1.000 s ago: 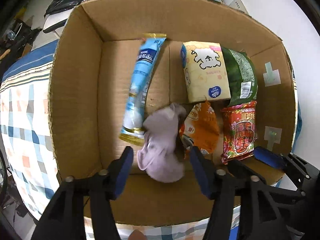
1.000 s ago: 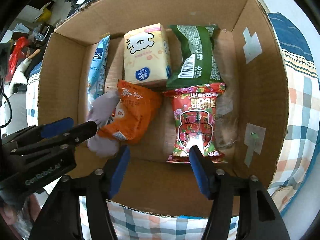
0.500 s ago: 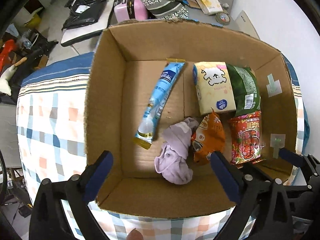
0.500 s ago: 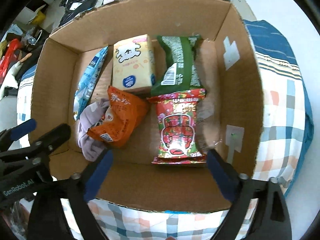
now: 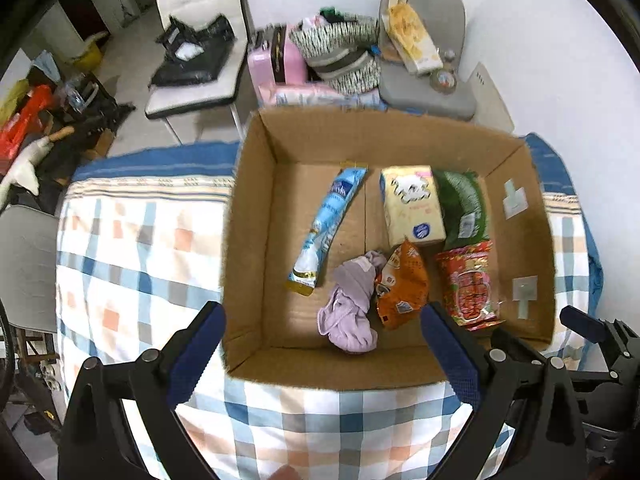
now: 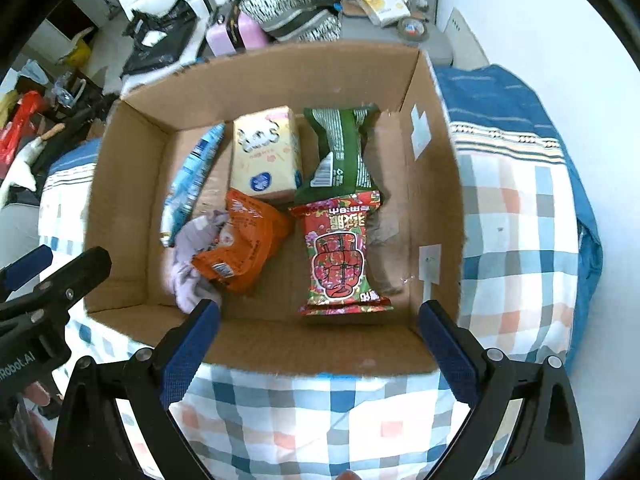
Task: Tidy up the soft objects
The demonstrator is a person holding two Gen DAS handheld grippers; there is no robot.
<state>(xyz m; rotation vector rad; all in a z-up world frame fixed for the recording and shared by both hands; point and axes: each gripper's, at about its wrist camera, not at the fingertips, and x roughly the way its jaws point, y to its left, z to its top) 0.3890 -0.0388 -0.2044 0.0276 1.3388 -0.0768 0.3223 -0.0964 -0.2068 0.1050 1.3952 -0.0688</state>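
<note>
An open cardboard box [image 5: 248, 248] [image 6: 436, 184] stands on a checked blanket. In it lie a lilac cloth [image 5: 352, 308] [image 6: 192, 248], an orange snack bag [image 5: 402, 286] [image 6: 244, 240], a red packet [image 5: 468, 286] [image 6: 340, 256], a yellow tissue pack [image 5: 412, 204] [image 6: 266, 152], a green bag [image 5: 464, 204] [image 6: 344, 152] and a long blue packet [image 5: 328, 224] [image 6: 192, 176]. My left gripper [image 5: 322, 356] is open and empty, raised above the box's near edge. My right gripper [image 6: 318, 352] is open and empty, also above the near edge.
The checked blanket [image 5: 132, 248] [image 6: 516, 232] spreads left and right of the box. Behind the box are a white chair with a black bag [image 5: 192, 56], a pink case [image 5: 276, 60], striped bags [image 5: 340, 56] and a grey seat [image 5: 424, 52] against the wall.
Both grippers have drawn back and up from the box and opened wider. The lilac cloth lies released in the box beside the orange bag.
</note>
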